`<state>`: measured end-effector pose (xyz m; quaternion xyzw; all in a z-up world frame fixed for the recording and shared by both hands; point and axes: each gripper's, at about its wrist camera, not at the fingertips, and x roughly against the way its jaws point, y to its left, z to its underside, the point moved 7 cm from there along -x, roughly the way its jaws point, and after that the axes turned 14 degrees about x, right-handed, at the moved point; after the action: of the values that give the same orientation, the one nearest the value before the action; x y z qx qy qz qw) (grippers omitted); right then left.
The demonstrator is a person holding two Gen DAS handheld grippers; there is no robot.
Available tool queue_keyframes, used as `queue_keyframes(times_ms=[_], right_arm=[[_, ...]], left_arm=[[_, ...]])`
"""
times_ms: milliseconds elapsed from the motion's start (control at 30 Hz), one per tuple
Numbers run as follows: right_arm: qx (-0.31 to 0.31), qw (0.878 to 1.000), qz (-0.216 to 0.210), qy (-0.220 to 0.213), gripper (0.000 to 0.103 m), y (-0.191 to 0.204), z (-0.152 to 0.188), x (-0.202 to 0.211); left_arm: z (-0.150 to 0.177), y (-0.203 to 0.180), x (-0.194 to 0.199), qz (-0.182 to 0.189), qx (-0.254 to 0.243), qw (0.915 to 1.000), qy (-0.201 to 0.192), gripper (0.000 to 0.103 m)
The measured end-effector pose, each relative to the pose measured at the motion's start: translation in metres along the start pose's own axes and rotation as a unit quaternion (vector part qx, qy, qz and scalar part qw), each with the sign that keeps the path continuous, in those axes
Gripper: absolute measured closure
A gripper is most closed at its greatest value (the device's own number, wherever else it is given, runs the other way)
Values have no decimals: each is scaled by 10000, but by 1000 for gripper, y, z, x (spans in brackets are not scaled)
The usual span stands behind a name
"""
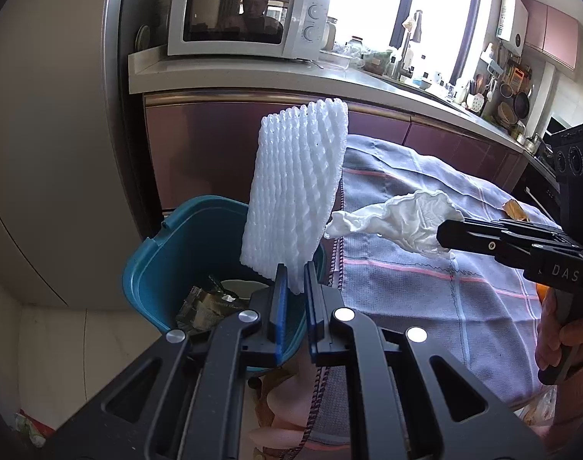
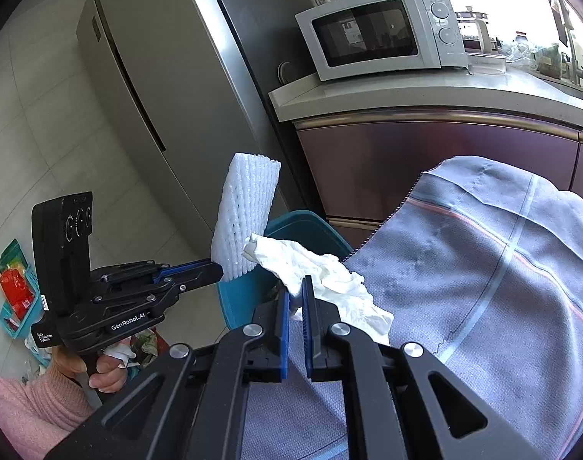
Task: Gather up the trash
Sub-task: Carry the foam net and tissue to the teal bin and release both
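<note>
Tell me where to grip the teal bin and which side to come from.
Grip the teal bin by its thin rim, best at the lipped corner. Come from above, one finger inside and one outside: the mouth opens upward, and the walls are probably too broad to span.

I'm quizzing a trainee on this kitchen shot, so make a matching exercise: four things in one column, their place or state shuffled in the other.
Things:
1. white foam fruit net
2. crumpled white tissue
3. teal bin
4. microwave

Places or states:
A. on the countertop
B. pinched in the left gripper
C. holding wrappers
D. pinched in the right gripper

Pairs: 1-B, 2-D, 3-C, 4-A
</note>
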<state>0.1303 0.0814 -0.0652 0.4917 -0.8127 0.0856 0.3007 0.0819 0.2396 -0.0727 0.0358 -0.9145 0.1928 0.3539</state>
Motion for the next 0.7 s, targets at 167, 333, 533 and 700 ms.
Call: queue_keyframes(times_ms=[167,333,533,700], right_arm=[[38,10000,-26,47,98,3,-3,-9],[77,9999,-49,84,98,6,-8,-18],[160,9997,-74,181,98,9,-11,-30],[190,9994,-107,284,98,11,-12,-42]], left_arm=[[0,5,-3,-46,65,10000,27,94],[2,13,-8,-126,119,9998,66,94],[4,24,-11,-255,208,9994,108,94],[6,31,-15,-347,270,9989,142,94]])
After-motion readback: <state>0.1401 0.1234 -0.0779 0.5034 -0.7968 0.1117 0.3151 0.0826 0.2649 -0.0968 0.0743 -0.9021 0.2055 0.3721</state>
